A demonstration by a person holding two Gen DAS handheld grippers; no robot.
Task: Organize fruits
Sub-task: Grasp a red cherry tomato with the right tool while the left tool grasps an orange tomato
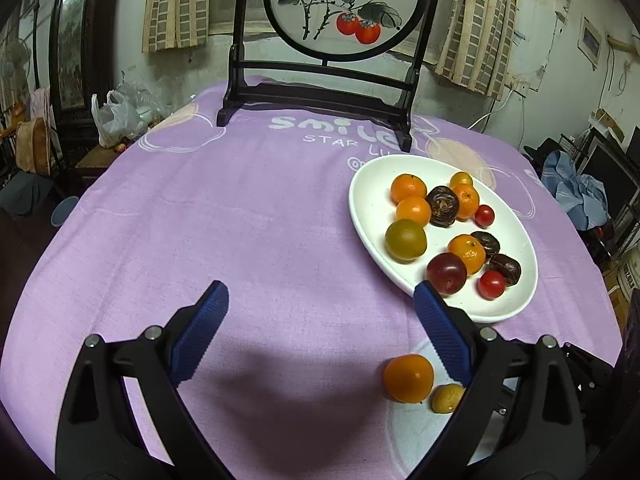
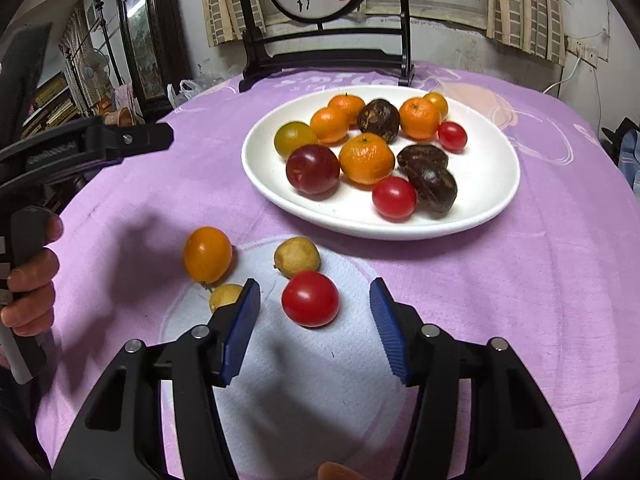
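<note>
Just short of the red tomato point(image 2: 310, 299), the right hand-held gripper point(image 2: 315, 304) stands spread — lined up to pinch it for the plate point(image 2: 486, 176) — while the left hand-held gripper point(image 1: 320, 300) hangs spread and empty.

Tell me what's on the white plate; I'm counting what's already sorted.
The white plate holds five orange citrus, one greenish one, a dark red plum, three brown wrinkled fruits and two red tomatoes. Anything hidden behind the pile cannot be seen.

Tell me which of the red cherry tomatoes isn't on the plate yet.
The red tomato on the cloth, lying just ahead of the right gripper and in line with its open jaws. The other two tomatoes already sit on the white plate.
</note>
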